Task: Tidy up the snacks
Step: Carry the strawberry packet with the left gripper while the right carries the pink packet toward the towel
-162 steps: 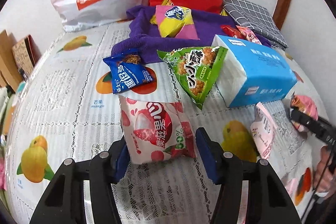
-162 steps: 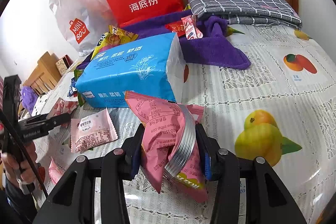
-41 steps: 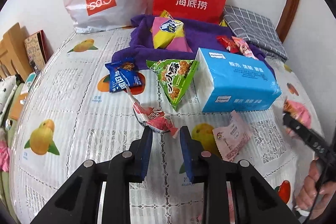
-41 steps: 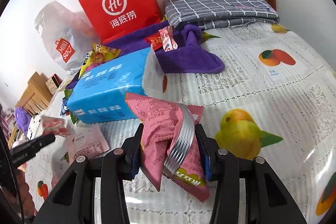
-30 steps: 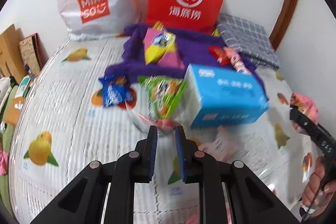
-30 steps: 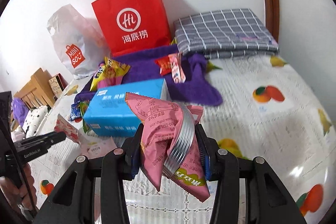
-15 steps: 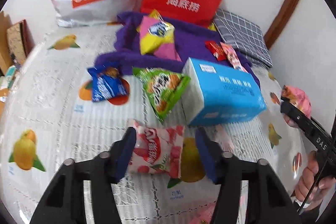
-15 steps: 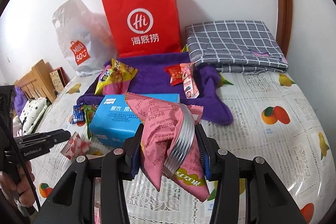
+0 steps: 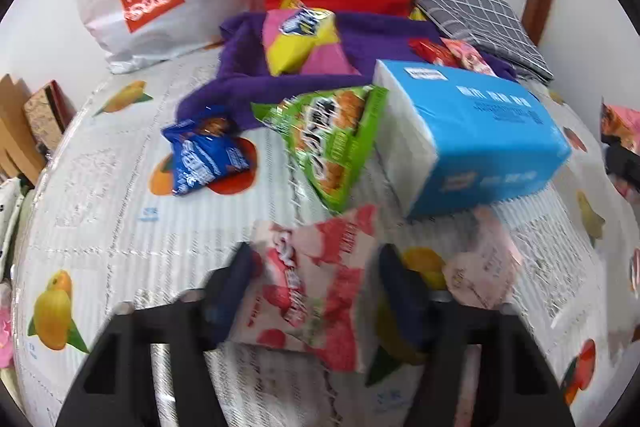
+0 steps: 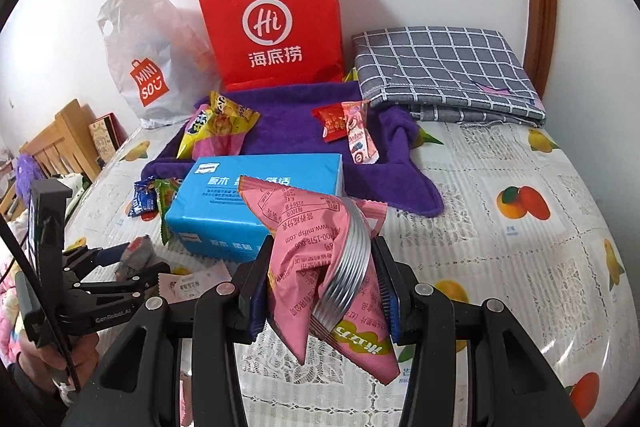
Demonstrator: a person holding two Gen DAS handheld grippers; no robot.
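My left gripper [image 9: 314, 271] is open, its fingers on either side of a red-and-white strawberry snack pack [image 9: 310, 279] that lies on the fruit-print tablecloth [image 9: 100, 195]. It also shows in the right wrist view [image 10: 132, 269]. My right gripper [image 10: 322, 291] is shut on a pink snack bag [image 10: 320, 267], held above the cloth. A purple towel [image 10: 304, 131] at the back carries a yellow-pink bag [image 9: 304, 41] and small red and pink packets [image 10: 348, 131].
A blue tissue pack [image 9: 472, 143] sits mid-table with a green snack bag [image 9: 332, 143], a blue packet [image 9: 204, 159] and a pale pink packet [image 9: 480, 267] around it. A red paper bag [image 10: 272, 23], white Miniso bag [image 10: 148, 59] and folded grey checked cloth [image 10: 444, 71] stand behind.
My left gripper pinched and lifted the strawberry pack, then opened; the pack now lies between its spread fingers. My right gripper has risen and kept the pink bag.
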